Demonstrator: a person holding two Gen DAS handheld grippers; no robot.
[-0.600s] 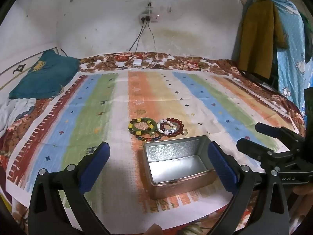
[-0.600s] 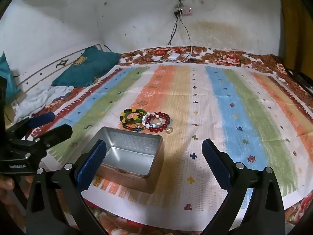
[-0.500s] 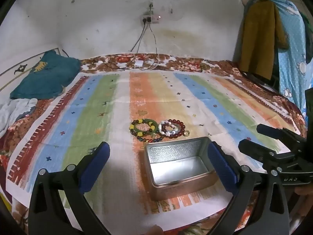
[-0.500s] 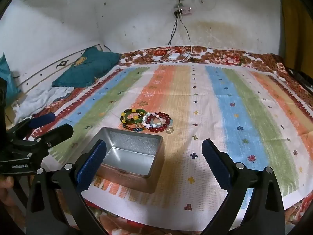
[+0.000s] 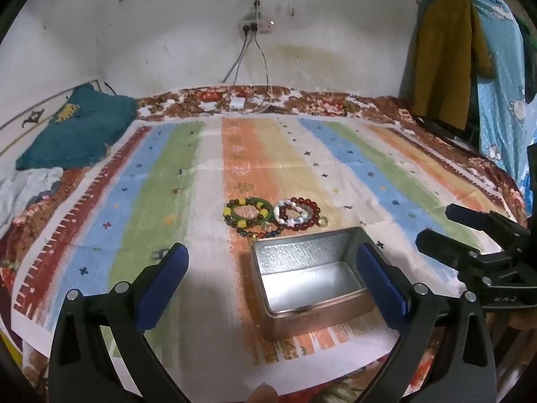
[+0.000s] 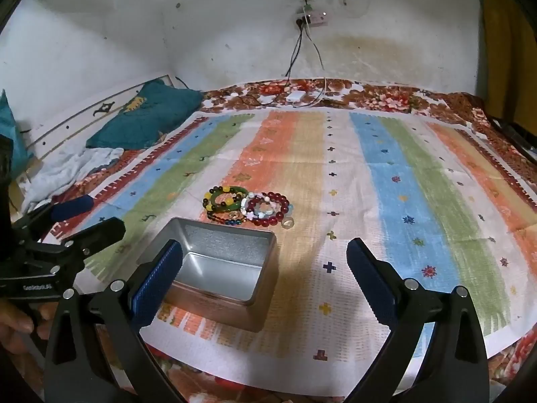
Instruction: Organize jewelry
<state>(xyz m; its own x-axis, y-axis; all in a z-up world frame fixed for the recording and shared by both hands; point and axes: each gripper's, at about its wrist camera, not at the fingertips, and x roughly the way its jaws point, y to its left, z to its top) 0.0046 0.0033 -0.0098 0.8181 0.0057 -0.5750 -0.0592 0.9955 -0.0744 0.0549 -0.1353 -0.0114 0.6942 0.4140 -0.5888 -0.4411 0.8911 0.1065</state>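
Note:
An open, empty metal tin (image 5: 310, 277) sits near the front edge of a striped cloth; it also shows in the right wrist view (image 6: 218, 265). Just beyond it lies a pile of bead bracelets: a green and yellow one (image 5: 249, 212) (image 6: 225, 198), a dark red one (image 5: 297, 215) (image 6: 268, 210), and a dark multicoloured one (image 5: 256, 233) under them. My left gripper (image 5: 272, 285) is open and empty, hovering over the tin's left side. My right gripper (image 6: 265, 282) is open and empty above the tin's right side. Each gripper appears in the other's view.
The striped cloth (image 6: 402, 201) covers a bed with a floral sheet. A teal pillow (image 5: 74, 131) and crumpled white clothes (image 6: 70, 171) lie at the left. A charger and cables (image 5: 238, 102) lie by the back wall. Clothes (image 5: 446, 60) hang at the right.
Both grippers have shifted slightly; the tin and bracelets sit a little lower in the left wrist view. Nothing was grasped or moved.

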